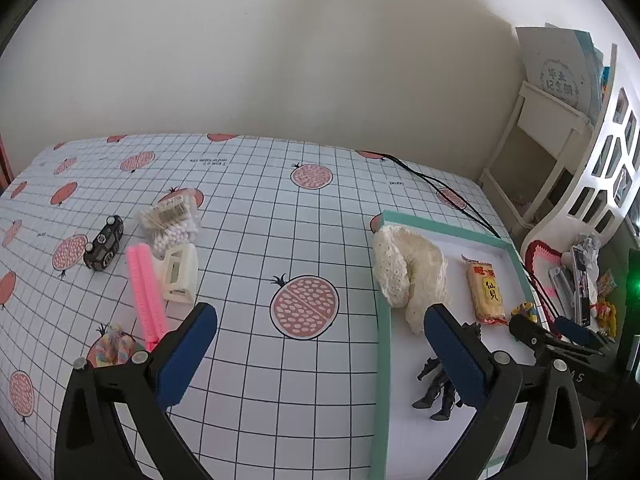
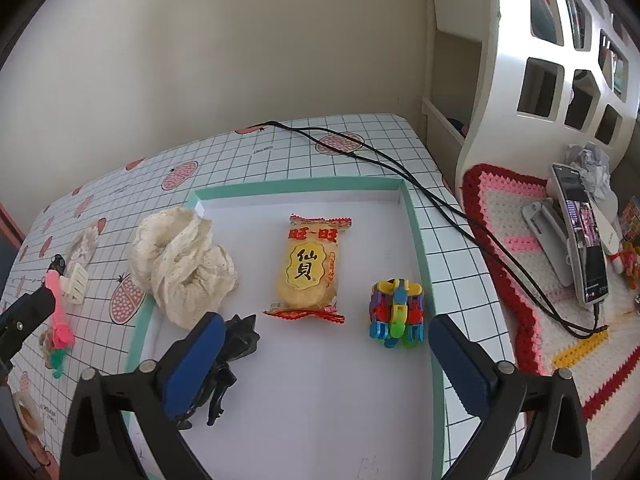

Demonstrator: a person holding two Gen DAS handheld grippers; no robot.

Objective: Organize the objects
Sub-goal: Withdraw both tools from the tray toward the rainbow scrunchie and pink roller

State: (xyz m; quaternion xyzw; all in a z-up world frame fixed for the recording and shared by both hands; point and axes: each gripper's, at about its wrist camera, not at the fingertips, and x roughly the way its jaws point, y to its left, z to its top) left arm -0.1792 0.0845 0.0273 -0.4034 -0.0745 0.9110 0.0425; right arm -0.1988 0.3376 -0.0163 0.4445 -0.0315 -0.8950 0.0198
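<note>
Ahead and left of the left gripper [image 1: 320,354], jaws released and empty, the pink comb [image 1: 146,292] lies lengthwise on the counter [image 1: 260,240]; right gripper [image 2: 324,356], also released, hovers over the tray [image 2: 416,216]

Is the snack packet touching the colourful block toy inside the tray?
Apart. The right wrist view shows bare white tray floor between the snack packet and the block toy.

The snack packet [image 2: 310,266] is glossy crinkled plastic film; the cream cloth [image 2: 182,264] is openwork lace, rough and matt; the block toy [image 2: 396,312] is shiny hard plastic; the tray [image 2: 416,216] floor looks like smooth matt card, perhaps paper; the mat [image 2: 516,240] is crocheted yarn.
</note>
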